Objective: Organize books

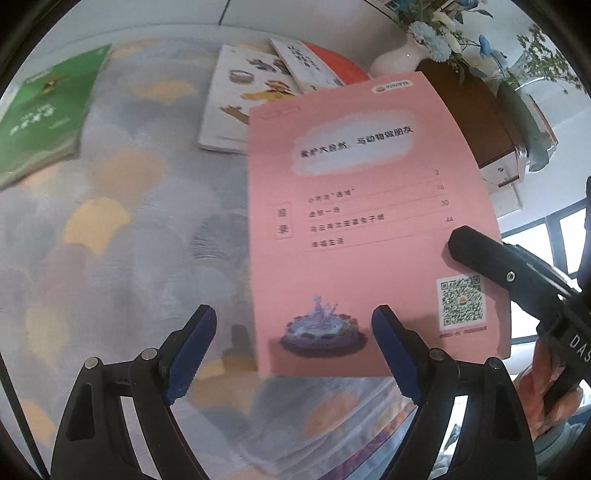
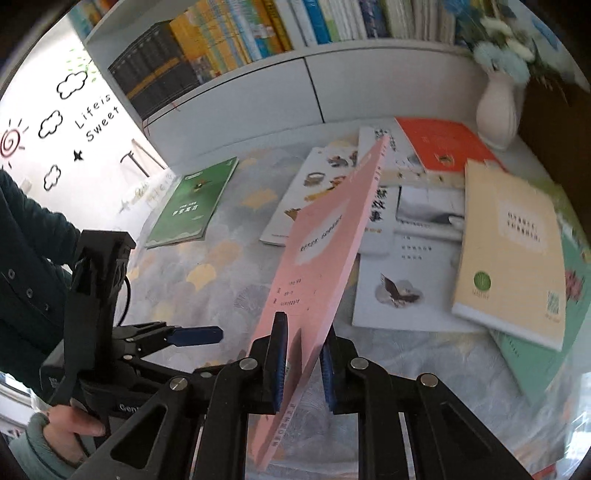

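A pink book [image 2: 325,240] hangs tilted above the table, with my right gripper [image 2: 304,332] shut on its near edge, blue pads pressing both covers. From the left wrist its back cover [image 1: 369,221] faces me, and a black finger [image 1: 480,258] of the right gripper lies on its right side. My left gripper [image 1: 295,314] stands open just left of the book, not touching it. From the right wrist, one of its blue pads [image 2: 195,336] points toward the book. A green book [image 2: 195,203] lies flat at the far left.
Several books lie overlapped on the patterned tablecloth [image 1: 129,240]: a white picture book [image 2: 306,192], an orange one [image 2: 439,144], a cream one [image 2: 513,251]. A white vase [image 2: 496,110] with flowers stands at the back right before a filled bookshelf [image 2: 258,33]. A brown box [image 1: 476,118] is nearby.
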Demonstrator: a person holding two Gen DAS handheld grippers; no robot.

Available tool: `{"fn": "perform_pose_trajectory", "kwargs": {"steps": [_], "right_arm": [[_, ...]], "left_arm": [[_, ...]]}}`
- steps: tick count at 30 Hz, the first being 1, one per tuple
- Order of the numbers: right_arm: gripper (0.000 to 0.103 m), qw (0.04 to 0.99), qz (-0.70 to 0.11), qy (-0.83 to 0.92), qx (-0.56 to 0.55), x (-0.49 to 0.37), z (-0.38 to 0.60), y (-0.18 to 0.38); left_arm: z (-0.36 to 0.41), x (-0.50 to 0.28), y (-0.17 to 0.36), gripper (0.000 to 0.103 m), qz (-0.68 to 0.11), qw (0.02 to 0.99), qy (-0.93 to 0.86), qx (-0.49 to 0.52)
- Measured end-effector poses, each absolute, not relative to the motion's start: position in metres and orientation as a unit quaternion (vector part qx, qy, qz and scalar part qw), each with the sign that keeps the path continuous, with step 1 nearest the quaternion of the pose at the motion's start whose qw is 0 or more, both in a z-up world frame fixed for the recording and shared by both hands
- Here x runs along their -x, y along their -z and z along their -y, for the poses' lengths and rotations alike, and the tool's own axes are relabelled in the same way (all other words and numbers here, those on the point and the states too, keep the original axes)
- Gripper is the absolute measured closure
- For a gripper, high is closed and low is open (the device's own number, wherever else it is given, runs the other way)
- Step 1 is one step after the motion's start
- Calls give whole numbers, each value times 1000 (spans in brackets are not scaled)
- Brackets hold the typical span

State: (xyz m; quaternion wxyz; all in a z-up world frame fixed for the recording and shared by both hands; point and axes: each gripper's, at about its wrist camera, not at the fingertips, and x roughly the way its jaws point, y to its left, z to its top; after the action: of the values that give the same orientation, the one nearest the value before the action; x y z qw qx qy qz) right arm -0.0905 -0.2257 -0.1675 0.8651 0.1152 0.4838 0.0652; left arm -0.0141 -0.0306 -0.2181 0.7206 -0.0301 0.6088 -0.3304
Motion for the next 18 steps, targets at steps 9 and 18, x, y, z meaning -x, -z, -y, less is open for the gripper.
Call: {"fn": "perform_pose_trajectory", "kwargs": {"steps": [9,18], "right_arm": [[86,869,-483,-49,-94,81,194,153],[86,857,-476,-90,-173,71,162,138]], "left_arm": [[-15,5,196,19,-600,734,317,3],[-69,-31,157,18,-573,762,302,-12]]}}
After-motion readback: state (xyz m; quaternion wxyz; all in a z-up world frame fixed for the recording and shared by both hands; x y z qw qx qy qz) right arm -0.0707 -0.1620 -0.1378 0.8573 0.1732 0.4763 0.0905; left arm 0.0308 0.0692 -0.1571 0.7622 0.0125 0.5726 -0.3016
